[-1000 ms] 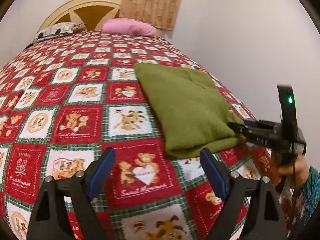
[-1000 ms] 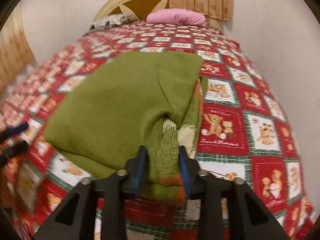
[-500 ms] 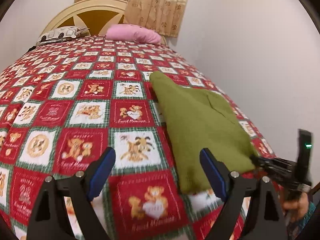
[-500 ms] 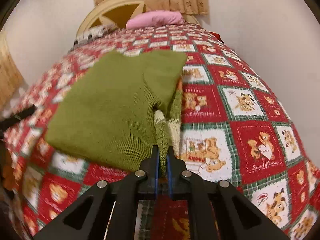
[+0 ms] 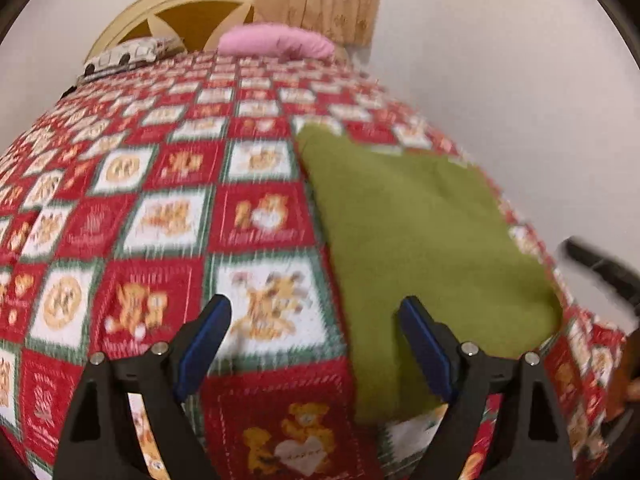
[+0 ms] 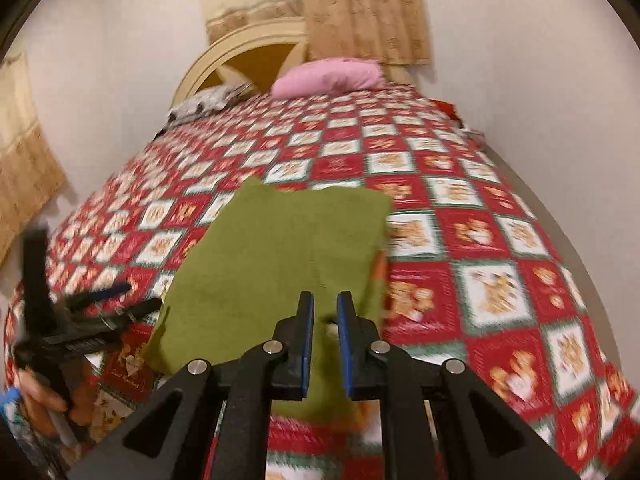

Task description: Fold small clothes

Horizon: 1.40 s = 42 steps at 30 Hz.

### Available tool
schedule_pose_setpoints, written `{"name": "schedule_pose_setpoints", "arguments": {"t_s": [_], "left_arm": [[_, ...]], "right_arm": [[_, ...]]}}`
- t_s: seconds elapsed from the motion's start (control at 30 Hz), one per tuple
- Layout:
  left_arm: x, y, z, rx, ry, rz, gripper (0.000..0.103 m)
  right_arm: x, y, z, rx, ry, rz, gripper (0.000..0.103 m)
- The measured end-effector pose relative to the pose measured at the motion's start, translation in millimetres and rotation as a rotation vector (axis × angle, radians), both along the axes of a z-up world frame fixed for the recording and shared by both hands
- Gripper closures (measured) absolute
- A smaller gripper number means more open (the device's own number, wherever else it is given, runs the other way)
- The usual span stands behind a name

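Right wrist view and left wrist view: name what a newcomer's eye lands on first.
The red teddy-bear quilt covering the bed dominates both views. A folded green sweater lies flat on it near the foot. At the head, a pink pillow rests against the cream headboard.

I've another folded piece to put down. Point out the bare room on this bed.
Free: the quilt left of the green sweater, up to the pink pillow, and the strip to its right. Crowded: the near edge, where both hand-held grippers work.
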State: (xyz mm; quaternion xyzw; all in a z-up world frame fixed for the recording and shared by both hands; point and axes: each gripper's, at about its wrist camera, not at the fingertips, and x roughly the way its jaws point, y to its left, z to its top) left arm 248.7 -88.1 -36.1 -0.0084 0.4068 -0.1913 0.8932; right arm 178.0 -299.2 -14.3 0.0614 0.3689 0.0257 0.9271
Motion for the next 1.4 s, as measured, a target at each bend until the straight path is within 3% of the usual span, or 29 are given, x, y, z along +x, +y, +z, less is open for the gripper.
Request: {"name": "schedule_pose_setpoints", "arguments": {"t_s": [0.17,0.27,0.4,0.5,0.6,0.67,0.8,0.97,1.07,1.27,1.4], "left_arm": [[27,-26,11,0.061,-0.061,0.023,0.014],[48,-37,-10,0.093,-0.021,0.049,0.014],[47,-29,-34,0.046,0.017,0.078,0.010],[50,-23,-25,0.015,0.034,0.063,0.011],[60,-24,-8,-0.005,0.012,0.056,0.012],[69,-29,3,-0.005,-0.017,0.058,0.012],[94,-44,5,-0.005,-0.024,0.068,0.012],[123,-51,-36,0.022,0.079,0.090,0.011],[124,-41,-54,-0.049,0.103,0.090,0.007],[120,-46,-53,-0.012,0.077,0.098,0.004],[119,-36,-53,-0.065,0.083,0.091,0.003]], "right_arm": [[39,12,-45,-0.086,0.124,-0.013,0.095],[50,13,-59,-0.110,0.133,-0.029,0.095],[50,8,-57,-0.080,0.123,-0.004,0.095],[47,-6,-39,0.006,0.070,0.015,0.096],[57,-21,-8,-0.012,-0.014,-0.028,0.096],[77,-28,-4,-0.011,0.001,-0.033,0.096],[126,-34,-20,-0.023,0.073,-0.002,0.096],[165,-41,-64,-0.075,0.165,0.017,0.096],[177,-49,-72,-0.028,0.135,0.026,0.096],[182,-60,-77,0.071,0.100,0.006,0.095],[165,-57,-54,0.058,0.092,-0.018,0.091]]}}
